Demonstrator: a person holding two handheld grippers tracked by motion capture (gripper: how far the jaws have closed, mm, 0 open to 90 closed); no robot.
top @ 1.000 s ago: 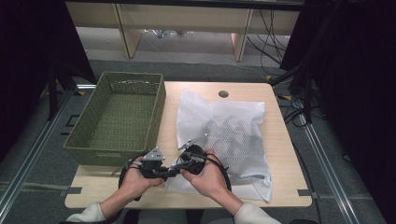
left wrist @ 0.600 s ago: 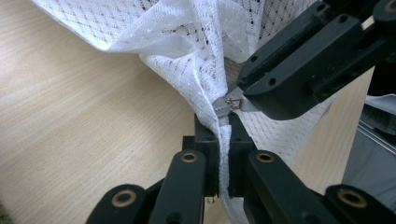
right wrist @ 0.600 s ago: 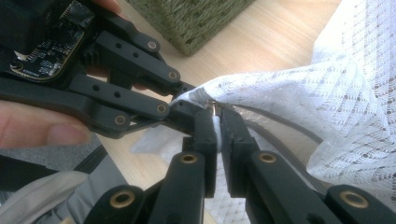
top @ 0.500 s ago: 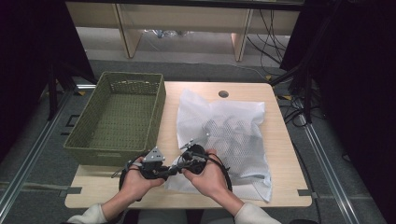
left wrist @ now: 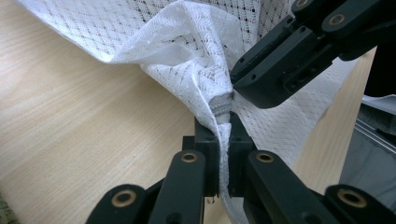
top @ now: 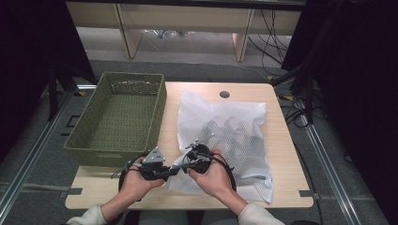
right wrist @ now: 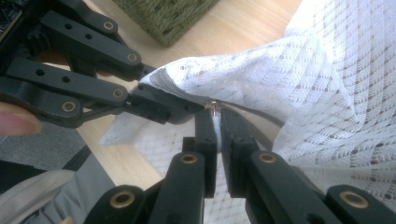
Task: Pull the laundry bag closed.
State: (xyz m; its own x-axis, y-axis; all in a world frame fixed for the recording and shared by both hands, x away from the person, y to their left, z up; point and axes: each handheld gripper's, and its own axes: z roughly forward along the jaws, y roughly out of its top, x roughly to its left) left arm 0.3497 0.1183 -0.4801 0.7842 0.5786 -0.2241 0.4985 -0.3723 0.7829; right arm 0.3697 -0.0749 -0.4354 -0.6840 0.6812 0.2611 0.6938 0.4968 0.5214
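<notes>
Mesh bag: white netted fabric, soft and crumpled, lying flat on the table just beside the basket; dark items show through.
Left gripper: jaws pressed together, pinching the bag's near corner at the zipper end.
Right gripper: jaws pinching the same edge, touching the left jaws.
Basket: green woven, rectangular.
Open room: bare wood beyond the bag's far edge.
</notes>
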